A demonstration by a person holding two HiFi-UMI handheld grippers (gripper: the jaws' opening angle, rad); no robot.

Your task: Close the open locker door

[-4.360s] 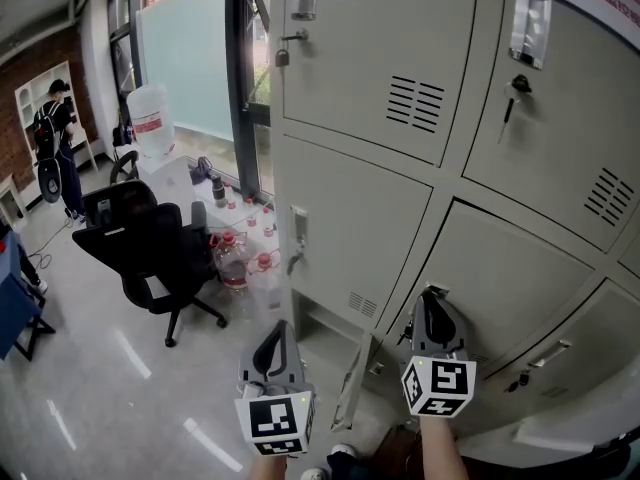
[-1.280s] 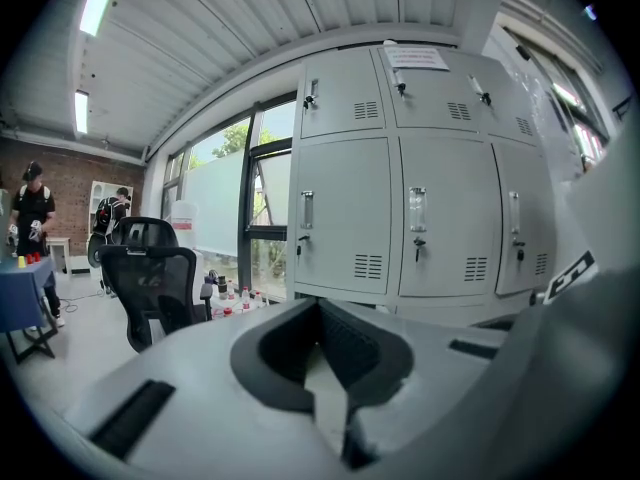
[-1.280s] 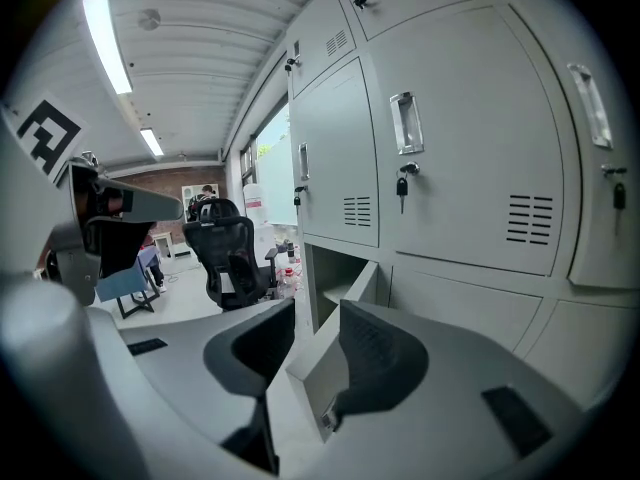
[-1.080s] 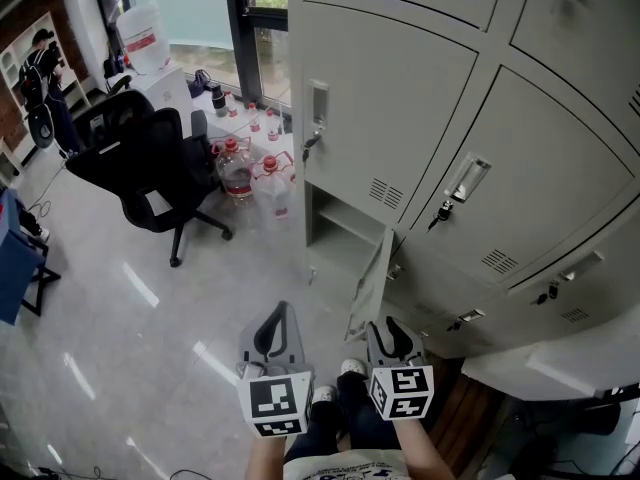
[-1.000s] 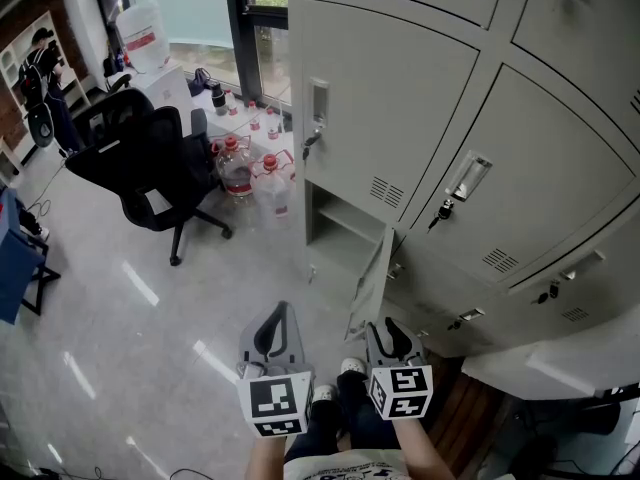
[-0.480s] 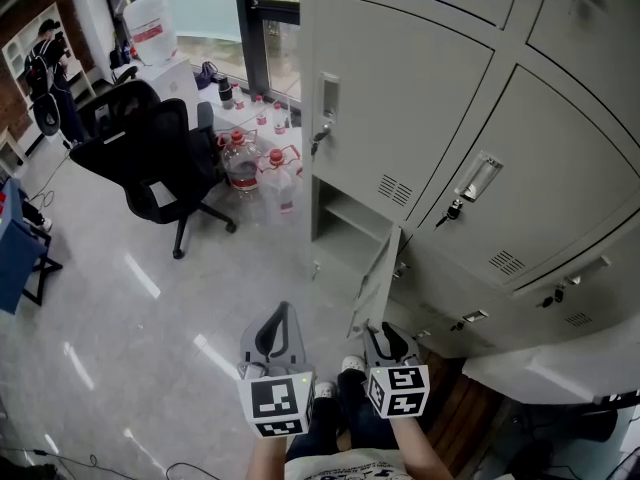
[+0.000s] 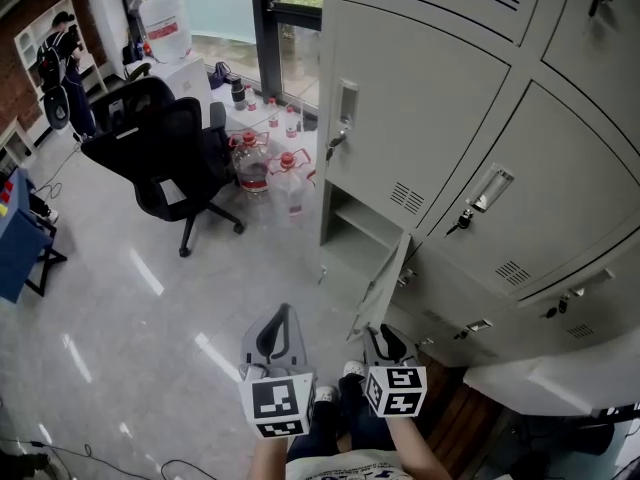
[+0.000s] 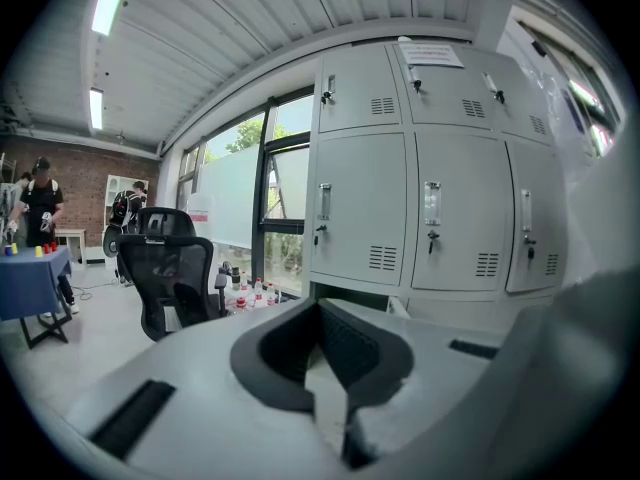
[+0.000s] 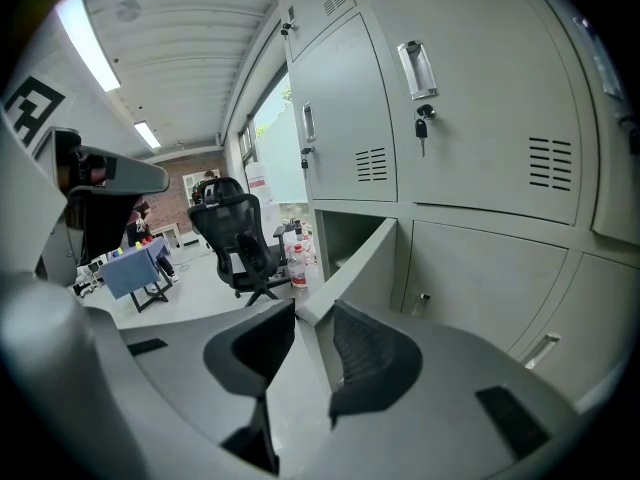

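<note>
The grey locker bank [image 7: 450,138] fills the right of the head view. Its bottom left compartment [image 7: 358,230] stands open, with the door [image 7: 386,286] swung out towards me, edge-on. My right gripper [image 7: 385,340] sits just below the door's free edge. In the right gripper view the jaws [image 9: 312,313] are open, and the door [image 9: 356,256] runs up from the gap between them; contact is not visible. To its left, my left gripper [image 7: 277,340] hangs over the floor, shut [image 8: 322,313] and empty, facing the lockers [image 8: 420,218].
A black office chair [image 7: 165,153] stands left of the lockers, with several water bottles [image 7: 270,168] and a big water jug [image 7: 168,26] by the window. At the far left are a blue table [image 7: 15,253] and a person [image 7: 58,68]. A white object [image 7: 545,378] lies at bottom right.
The head view has drifted, so the lockers, door and chair sit further right in frame. Both grippers keep their places low in the view, and the right jaws have not changed.
</note>
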